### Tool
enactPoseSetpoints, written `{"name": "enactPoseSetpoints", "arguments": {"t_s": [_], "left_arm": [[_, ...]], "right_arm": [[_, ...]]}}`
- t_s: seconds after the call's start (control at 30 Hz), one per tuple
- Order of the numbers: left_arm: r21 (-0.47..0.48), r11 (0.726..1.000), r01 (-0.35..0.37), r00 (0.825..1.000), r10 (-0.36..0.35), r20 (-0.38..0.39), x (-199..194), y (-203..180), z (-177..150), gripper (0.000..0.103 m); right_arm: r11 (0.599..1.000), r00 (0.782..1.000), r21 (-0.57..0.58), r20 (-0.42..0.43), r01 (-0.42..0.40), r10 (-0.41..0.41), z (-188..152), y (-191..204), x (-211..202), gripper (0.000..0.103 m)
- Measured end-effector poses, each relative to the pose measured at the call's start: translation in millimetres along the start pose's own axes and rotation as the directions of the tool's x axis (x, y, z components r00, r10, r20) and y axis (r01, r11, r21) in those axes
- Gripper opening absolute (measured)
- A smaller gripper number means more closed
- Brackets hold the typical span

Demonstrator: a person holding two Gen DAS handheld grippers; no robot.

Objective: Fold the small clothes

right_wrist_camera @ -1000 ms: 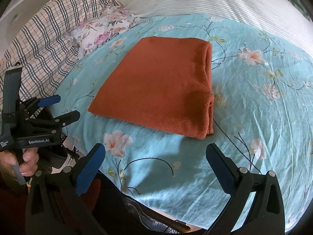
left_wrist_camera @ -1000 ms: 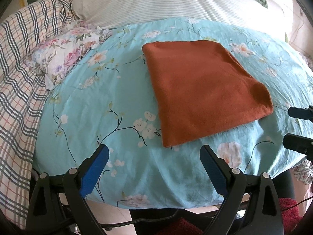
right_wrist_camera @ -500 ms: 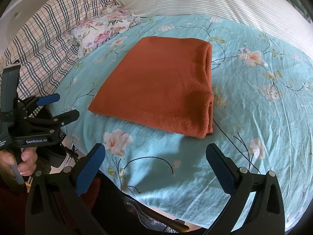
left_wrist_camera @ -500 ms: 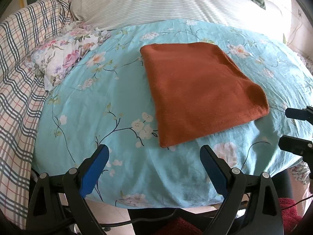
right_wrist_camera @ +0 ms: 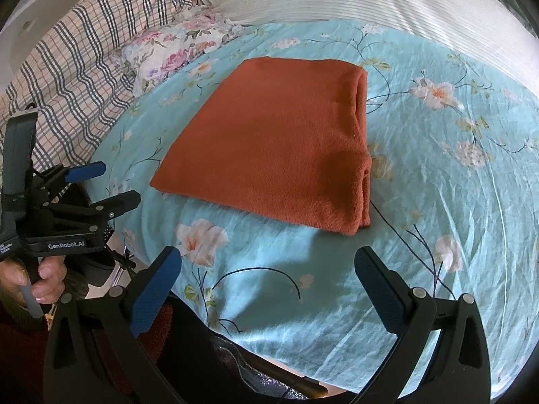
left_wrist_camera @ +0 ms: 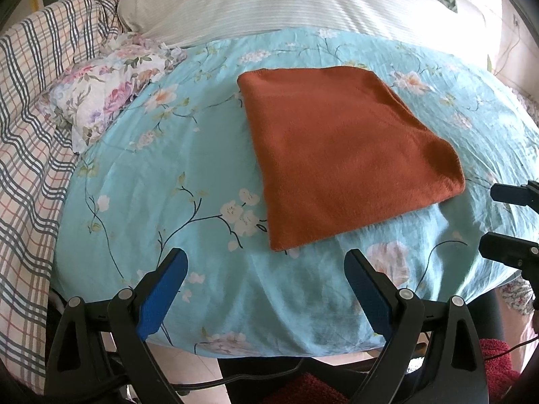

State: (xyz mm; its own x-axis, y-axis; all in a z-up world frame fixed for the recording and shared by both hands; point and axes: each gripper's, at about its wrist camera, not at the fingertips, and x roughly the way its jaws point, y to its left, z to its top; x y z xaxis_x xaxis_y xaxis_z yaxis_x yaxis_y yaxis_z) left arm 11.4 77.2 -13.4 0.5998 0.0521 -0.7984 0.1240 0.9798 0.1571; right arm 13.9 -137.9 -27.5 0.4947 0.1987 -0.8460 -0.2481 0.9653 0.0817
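A rust-orange cloth (left_wrist_camera: pixel 343 155) lies folded flat on the turquoise flowered sheet (left_wrist_camera: pixel 175 175); its layered edge (right_wrist_camera: pixel 362 141) faces right in the right wrist view. My left gripper (left_wrist_camera: pixel 264 279) hovers open at the bed's near edge, short of the cloth's near corner, holding nothing. Open and empty too, my right gripper (right_wrist_camera: pixel 267 282) hangs over the sheet just in front of the orange cloth (right_wrist_camera: pixel 276 134). Each gripper shows in the other's view: the right one (left_wrist_camera: pixel 508 222) at the right edge, the left one (right_wrist_camera: pixel 97 188) at the left, held by a hand (right_wrist_camera: pixel 40 279).
A floral pillow (left_wrist_camera: pixel 107 87) lies at the back left beside a plaid blanket (left_wrist_camera: pixel 27 141). A striped white cover (left_wrist_camera: pixel 303 3) spreads behind the sheet. Below the bed's near edge are floor (left_wrist_camera: pixel 269 360) and a red rug (left_wrist_camera: pixel 495 377).
Both views have shifted only slightly; the cloth sits a touch lower and to the left in the left wrist view. The cloth itself has not moved and both grippers stay open.
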Motion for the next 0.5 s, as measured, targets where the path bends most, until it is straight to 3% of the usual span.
{"name": "enactPoseSetpoints", "arguments": {"t_s": [0.5], "left_arm": [[-0.007,1.0,-0.001,1.0,0.001,-0.019,7.6,2.5,-2.3,0.095]], "right_arm": [[1.0,1.0,0.0,-0.008,0.0,0.0,-0.7,1.0,4.0,0.102]]}}
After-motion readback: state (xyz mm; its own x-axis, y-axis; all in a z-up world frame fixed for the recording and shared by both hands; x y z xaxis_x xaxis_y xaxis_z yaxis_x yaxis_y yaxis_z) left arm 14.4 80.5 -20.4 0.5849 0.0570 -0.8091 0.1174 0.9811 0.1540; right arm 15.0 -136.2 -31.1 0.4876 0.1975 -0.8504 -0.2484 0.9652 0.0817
